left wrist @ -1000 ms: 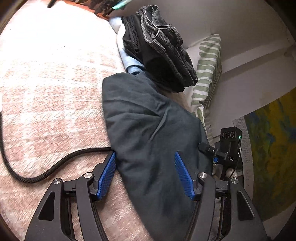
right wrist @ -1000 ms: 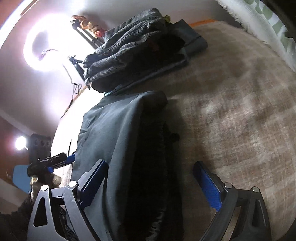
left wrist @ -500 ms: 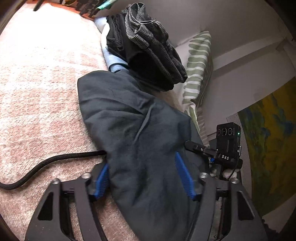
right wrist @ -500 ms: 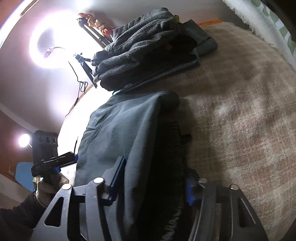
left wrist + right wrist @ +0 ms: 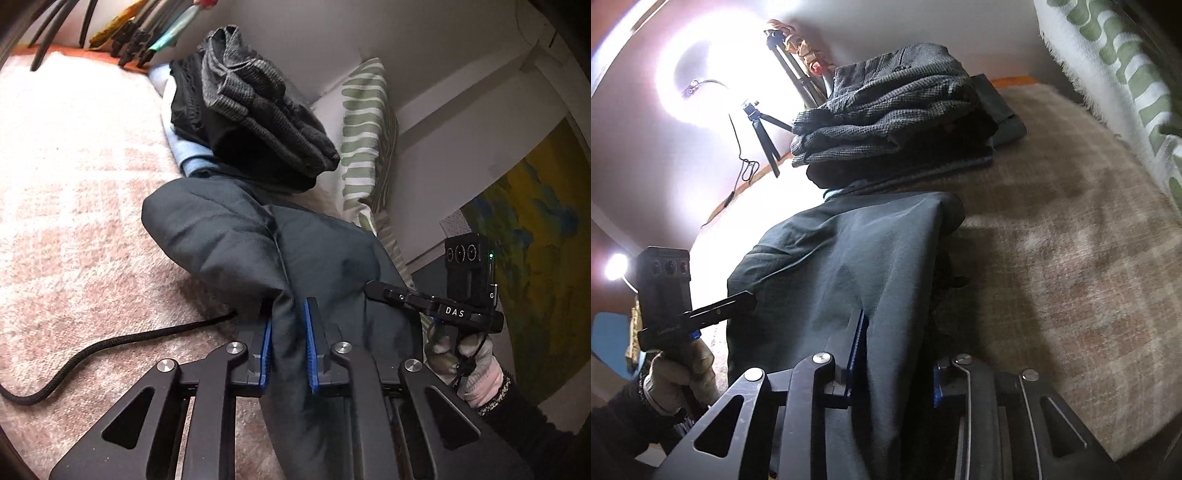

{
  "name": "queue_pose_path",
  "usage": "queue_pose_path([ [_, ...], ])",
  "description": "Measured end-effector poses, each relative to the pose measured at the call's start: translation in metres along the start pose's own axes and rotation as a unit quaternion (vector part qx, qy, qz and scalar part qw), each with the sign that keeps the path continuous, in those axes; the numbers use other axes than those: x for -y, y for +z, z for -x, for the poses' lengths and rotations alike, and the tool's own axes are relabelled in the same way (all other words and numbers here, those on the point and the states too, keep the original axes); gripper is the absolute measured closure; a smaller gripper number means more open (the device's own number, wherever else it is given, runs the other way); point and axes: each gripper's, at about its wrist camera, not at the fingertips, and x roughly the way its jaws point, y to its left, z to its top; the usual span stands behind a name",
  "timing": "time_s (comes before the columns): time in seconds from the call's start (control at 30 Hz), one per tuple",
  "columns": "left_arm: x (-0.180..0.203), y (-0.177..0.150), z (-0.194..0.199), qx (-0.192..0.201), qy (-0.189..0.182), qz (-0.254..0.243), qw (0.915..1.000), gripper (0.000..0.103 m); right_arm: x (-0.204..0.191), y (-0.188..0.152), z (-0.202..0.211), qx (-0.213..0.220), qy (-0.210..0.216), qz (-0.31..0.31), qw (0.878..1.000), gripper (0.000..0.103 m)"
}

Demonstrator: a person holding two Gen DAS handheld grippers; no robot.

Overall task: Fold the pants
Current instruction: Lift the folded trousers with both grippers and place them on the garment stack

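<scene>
One pair of dark grey pants (image 5: 236, 236) lies on the pinkish bed blanket (image 5: 74, 177), its near end bunched in two grippers. The left gripper (image 5: 288, 347) and right gripper (image 5: 897, 354) are both closing, pads pressing fabric. One stack of folded clothes (image 5: 255, 122) sits behind; its lower layers are hidden.

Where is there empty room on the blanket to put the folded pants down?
The pink blanket is bare left of the dark pants, up to the black cable. In the right wrist view, bare blanket also lies between the pants and the striped pillow. It is crowded behind the pants, where the clothes pile sits.
</scene>
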Motion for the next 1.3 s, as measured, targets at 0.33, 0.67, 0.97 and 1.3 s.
queue_pose_path([
  [0.33,0.018,0.011,0.016,0.017,-0.023,-0.032,0.9991,0.095,-0.033,0.005,0.045,0.041,-0.025,0.042,0.998,0.077],
  [0.67,0.022,0.013,0.02,0.024,-0.02,-0.037,0.9988,0.099,-0.046,0.011,0.043,0.045,-0.043,0.058,0.996,0.078],
  [0.97,-0.011,0.013,0.007,0.006,0.018,0.032,0.9993,0.085,-0.049,0.023,0.039,0.028,-0.049,0.068,0.996,0.078],
  [1.3,-0.037,0.014,-0.026,-0.007,0.009,0.104,0.9945,0.052,-0.026,0.023,0.017,0.003,-0.046,0.045,0.998,0.078],
])
